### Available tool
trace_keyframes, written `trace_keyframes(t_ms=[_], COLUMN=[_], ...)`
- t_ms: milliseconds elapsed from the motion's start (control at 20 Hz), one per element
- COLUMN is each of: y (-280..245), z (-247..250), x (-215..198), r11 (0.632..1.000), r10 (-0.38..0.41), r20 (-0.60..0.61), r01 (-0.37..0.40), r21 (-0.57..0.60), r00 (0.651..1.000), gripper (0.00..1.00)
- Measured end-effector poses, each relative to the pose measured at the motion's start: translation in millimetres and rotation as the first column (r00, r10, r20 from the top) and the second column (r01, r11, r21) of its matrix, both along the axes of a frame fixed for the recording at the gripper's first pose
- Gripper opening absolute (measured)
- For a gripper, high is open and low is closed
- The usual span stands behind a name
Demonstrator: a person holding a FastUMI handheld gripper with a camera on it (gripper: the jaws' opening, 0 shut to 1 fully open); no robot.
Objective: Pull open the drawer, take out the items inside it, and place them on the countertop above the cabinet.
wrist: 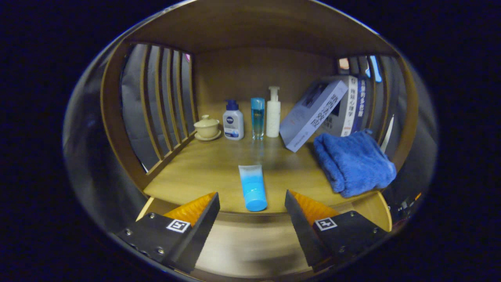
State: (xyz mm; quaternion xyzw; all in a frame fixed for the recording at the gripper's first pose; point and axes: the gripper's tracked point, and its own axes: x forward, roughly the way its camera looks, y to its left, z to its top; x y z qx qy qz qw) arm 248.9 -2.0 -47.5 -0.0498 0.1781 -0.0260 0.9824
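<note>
Between your wide-open, empty gripper [252, 213] lies the blue plastic tube [253, 187] at the wooden table [195, 172] edge; nudging it could roll it off.

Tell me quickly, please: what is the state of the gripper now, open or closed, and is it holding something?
Gripper: open, fingers spread wide and holding nothing; the blue tube lies on the countertop just ahead, between the fingers, untouched.

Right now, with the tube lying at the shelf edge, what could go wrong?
1. The blue tube lies with its cap at the countertop's front edge; a nudge from the open hand-held gripper may roll it off.
2. The blue towel overhangs the edge and might slip.
3. The leaning book could topple.
</note>
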Motion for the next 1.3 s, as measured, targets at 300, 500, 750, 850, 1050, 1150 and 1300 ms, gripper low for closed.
trace_keyframes(t_ms=[300, 500, 750, 850, 1050, 1150, 1300], y=[5.5, 4.4, -12.3, -22.6, -33.7, -34.7, -41.8], z=[34.5, 49.6, 54.5, 48.6, 28.2, 15.3, -1.7], x=[-65.6, -116.8, -176.4, -198.5, -226.4, -233.3, -238.5], r11=[0.999, 1.0, 1.0, 0.999, 0.999, 1.0, 0.999], r10=[0.011, -0.003, -0.023, -0.036, -0.043, -0.028, -0.039], r20=[0.117, 0.207, 0.264, 0.287, 0.342, 0.346, 0.356], r01=[-0.006, 0.005, 0.018, 0.035, 0.047, 0.029, 0.035], r21=[-0.049, -0.01, 0.024, 0.008, -0.002, 0.002, 0.017], r00=[0.993, 0.978, 0.964, 0.957, 0.939, 0.938, 0.933], gripper=[1.0, 0.99, 0.98, 0.98, 0.98, 0.98, 0.98])
